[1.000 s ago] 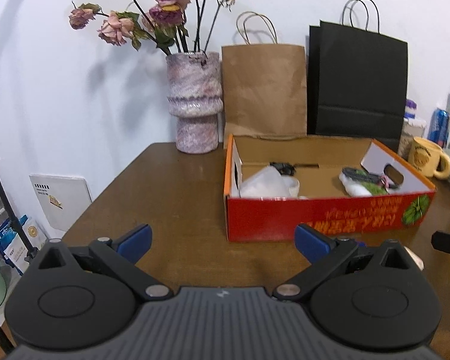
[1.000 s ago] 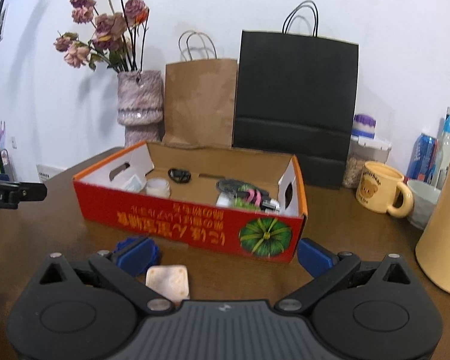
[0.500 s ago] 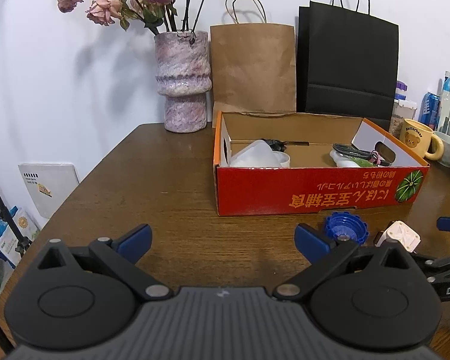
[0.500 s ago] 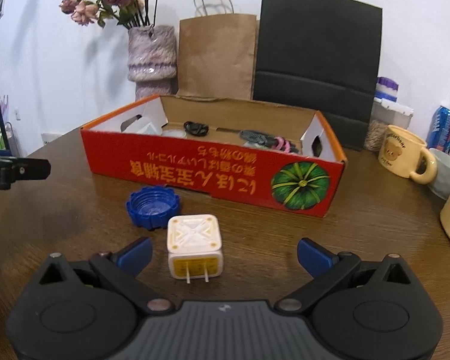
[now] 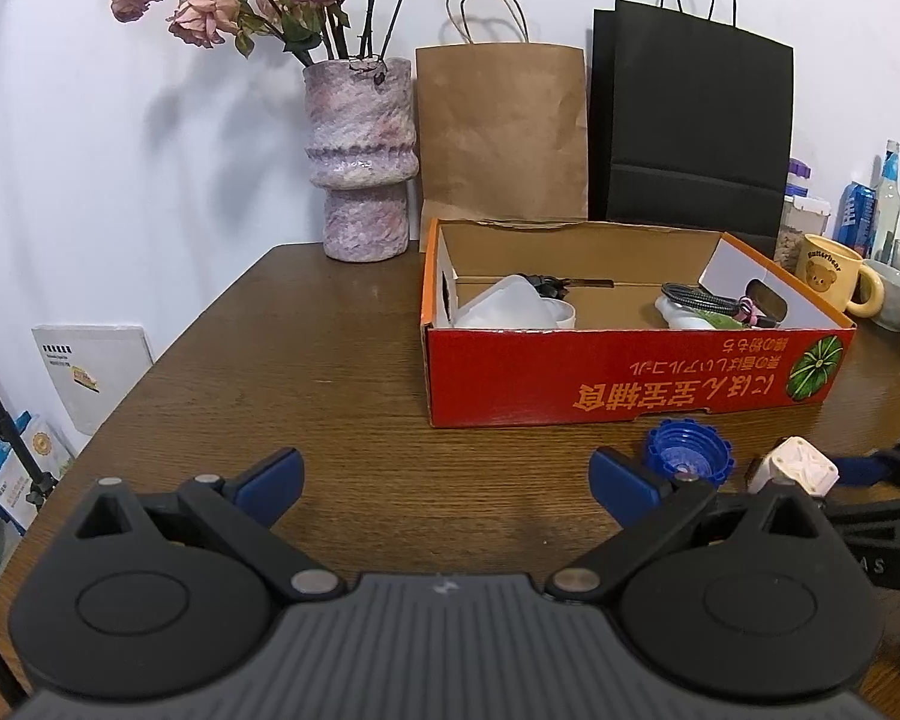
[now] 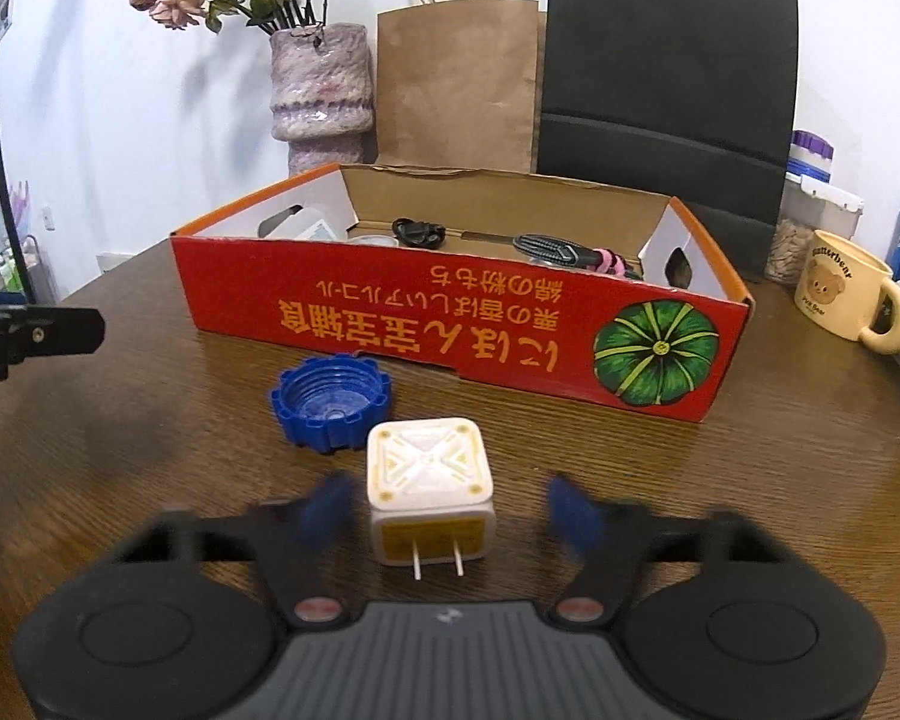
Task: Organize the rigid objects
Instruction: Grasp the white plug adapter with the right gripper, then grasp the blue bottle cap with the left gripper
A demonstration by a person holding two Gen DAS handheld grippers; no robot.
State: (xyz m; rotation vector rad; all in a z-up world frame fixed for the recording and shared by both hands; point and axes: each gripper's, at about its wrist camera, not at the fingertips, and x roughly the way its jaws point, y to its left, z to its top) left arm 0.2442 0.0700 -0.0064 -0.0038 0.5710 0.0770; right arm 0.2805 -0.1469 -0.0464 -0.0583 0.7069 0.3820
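The white plug adapter sat on the bench directly between the right gripper's two blue fingers, with its two metal prongs pointing back toward the gripper body and its patterned square face turned up and away. Those fingers were blurred in the right wrist view because they were closing in on it; a gap showed on each side of the adapter, so they did not seem to have pressed on it yet. The adapter was nearly cubic, so it offered two flat side walls to the fingers, and the closing line ran across the prongs, not along them.

The blue bottle cap lay open side up just beyond the adapter and to its left, near but not touching it, and closer to the red cardboard box. The box stood farther back toward the middle of the bench, its open top already holding a cable and some white pieces.

The left gripper hung with its fingers spread wide and nothing between them, over bare bench toward the left side. In its view the adapter was off past its right finger, so the right hand was plainly the nearer one.
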